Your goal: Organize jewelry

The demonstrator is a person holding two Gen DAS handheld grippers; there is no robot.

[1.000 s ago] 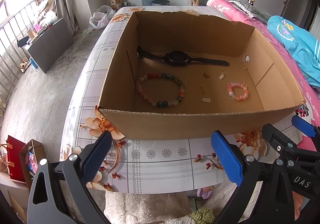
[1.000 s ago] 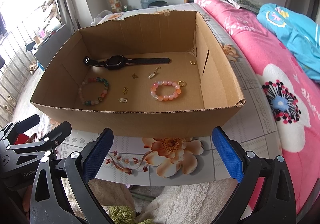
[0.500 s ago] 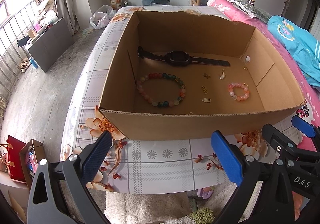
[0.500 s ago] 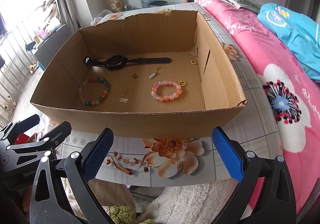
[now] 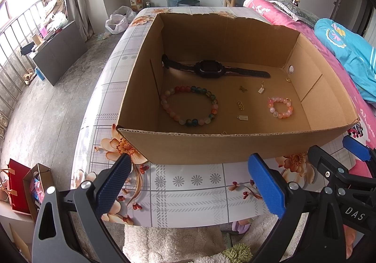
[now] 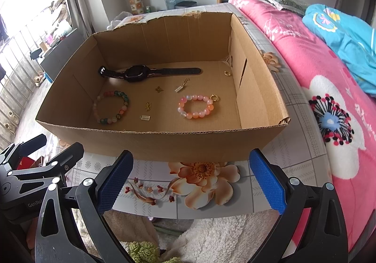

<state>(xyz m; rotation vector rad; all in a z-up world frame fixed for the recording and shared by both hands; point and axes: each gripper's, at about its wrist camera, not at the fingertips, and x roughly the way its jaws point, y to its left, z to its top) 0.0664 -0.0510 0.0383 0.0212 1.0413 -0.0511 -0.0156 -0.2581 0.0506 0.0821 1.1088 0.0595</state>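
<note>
Left gripper (image 5: pixel 190 183): we hold it wide open, empty.
Right gripper (image 6: pixel 191 179): wide open, empty.
Cardboard box (image 6: pixel 164 143): watch (image 6: pixel 138 73) far, bracelets nearer.

Small gold charms (image 5: pixel 242 105) in box (image 5: pixel 211 145) too tiny to identify

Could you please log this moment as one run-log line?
left tongs: open, empty | right tongs: open, empty | open brown cardboard box: black wristwatch, two bead bracelets inside
</note>
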